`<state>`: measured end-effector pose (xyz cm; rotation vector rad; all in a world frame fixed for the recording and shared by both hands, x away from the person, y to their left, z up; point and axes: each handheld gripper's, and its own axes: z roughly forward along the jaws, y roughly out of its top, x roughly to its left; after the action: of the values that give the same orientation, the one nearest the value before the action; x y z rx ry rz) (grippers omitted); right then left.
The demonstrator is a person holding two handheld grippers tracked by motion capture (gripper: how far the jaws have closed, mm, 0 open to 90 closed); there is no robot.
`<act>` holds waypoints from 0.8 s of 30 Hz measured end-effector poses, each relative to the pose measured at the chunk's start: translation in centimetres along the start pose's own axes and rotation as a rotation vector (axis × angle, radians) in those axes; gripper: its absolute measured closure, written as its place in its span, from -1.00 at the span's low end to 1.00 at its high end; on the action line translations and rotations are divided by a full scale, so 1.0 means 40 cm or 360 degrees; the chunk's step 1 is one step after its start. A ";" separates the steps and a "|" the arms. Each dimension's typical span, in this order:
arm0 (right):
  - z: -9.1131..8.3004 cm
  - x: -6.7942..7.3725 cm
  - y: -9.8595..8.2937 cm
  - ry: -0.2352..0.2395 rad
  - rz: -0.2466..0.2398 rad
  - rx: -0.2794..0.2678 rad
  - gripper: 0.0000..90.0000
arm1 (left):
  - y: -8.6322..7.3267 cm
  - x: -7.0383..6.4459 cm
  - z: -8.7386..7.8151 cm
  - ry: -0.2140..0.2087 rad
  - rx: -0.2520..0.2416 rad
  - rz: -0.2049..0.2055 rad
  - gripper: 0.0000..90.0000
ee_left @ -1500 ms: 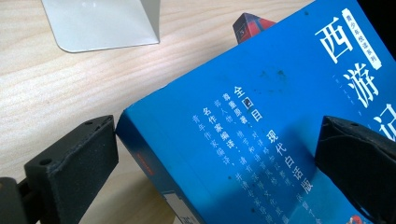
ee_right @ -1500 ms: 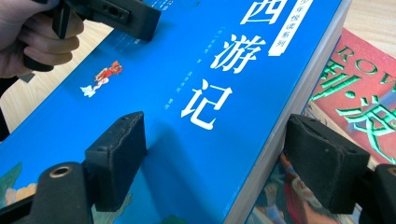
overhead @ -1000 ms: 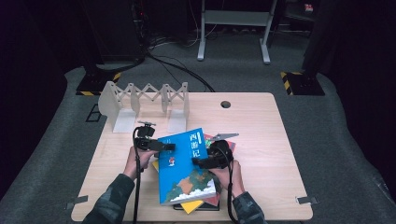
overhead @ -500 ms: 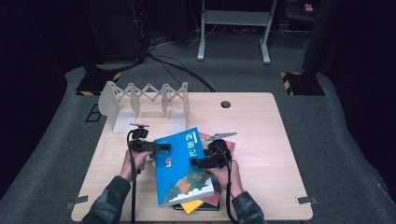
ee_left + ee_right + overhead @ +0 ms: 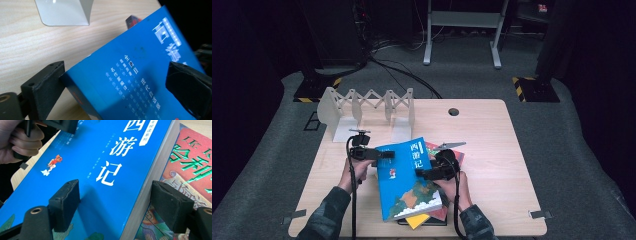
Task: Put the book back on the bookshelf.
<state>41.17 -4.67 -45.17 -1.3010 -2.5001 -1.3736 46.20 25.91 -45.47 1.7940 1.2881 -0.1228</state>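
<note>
A thick blue book with white Chinese title lies tilted over a red book and a yellow one at the table's front. My left gripper is shut on the blue book at its spine edge. In the left gripper view the blue book sits between the jaws of my left gripper. My right gripper grips the opposite page edge. In the right gripper view, one jaw of my right gripper rests on the blue book's cover and the other stands by the pages, above the red book.
A white accordion-style rack stands at the back left of the wooden table, and its base plate lies just beyond the book. A round cable hole is at the back. Cables and metal stands cover the dark floor behind.
Both grippers and the blue book have drifted slightly left and toward the near edge. The left gripper moved the most.
</note>
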 end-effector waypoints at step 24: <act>0.007 0.002 -0.007 -0.0009 0.0006 -0.0064 -0.46 | -0.038 0.004 -0.010 0.0062 -0.0033 0.0007 -0.77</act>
<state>41.02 -4.50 -45.51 -1.3176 -2.4852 -1.4285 44.90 26.39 -46.22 1.7898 1.3083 -0.0720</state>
